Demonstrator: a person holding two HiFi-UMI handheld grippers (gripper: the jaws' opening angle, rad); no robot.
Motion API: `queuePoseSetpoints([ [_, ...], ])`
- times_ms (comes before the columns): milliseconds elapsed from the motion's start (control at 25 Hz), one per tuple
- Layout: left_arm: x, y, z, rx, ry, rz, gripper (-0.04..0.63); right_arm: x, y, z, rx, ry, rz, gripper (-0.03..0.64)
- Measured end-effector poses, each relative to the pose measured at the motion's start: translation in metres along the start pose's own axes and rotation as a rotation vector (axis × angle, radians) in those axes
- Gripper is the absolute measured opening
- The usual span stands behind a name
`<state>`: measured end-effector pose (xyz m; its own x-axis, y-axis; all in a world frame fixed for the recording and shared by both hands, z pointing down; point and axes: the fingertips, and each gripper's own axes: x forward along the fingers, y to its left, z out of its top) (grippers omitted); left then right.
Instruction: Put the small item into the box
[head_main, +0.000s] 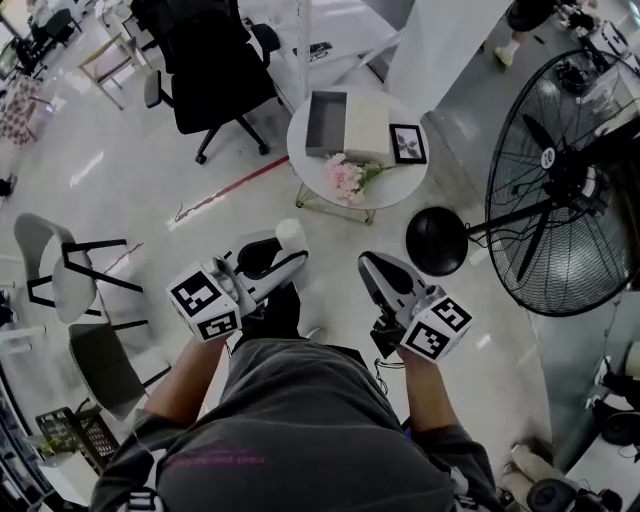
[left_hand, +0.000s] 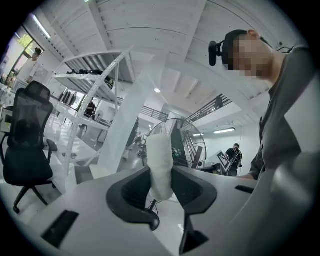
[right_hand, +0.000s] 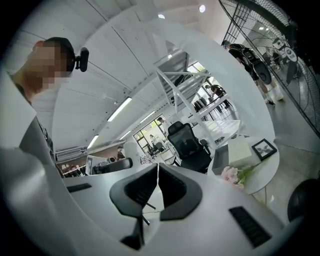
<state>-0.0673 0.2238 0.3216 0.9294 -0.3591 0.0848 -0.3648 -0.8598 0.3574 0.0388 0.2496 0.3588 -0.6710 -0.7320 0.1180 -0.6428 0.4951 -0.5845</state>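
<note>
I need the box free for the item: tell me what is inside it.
In the head view the box shows only its bare grey floor, so it looks empty. Shadow along its walls could hide something tiny.

You hold the small item; the box waits open on the tabletop.
The small white rough-textured cylinder (left_hand: 160, 152) stands upright, pinched near its lower end between the fingers (left_hand: 134, 189) of your left gripper (left_hand: 161, 175), its rounded top rising clear above them. The shallow grey rectangular box (head_main: 325, 123) lies flat and open, with nothing visible inside, on the round white tabletop (head_main: 318, 178), well apart from the cylinder, its long side touching a cream rectangular slab (head_main: 367, 128).
</note>
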Motion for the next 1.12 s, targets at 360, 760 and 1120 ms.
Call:
queuePoseSetpoints([
  [360,0.028,0.101,0.030,-0.023,0.032,-0.018,0.135,0.086,-0.046,0.033,0.030,0.017,-0.030,0.023],
  [760,0.058,0.197,0.068,-0.037,0.058,-0.076,0.135,0.165,-0.092,0.076,0.049,0.021,-0.103,0.023],
  [1120,0.074,0.271,0.090,-0.042,0.086,-0.119,0.137,0.230,-0.122,0.104,0.052,0.019,-0.143,0.025],
])
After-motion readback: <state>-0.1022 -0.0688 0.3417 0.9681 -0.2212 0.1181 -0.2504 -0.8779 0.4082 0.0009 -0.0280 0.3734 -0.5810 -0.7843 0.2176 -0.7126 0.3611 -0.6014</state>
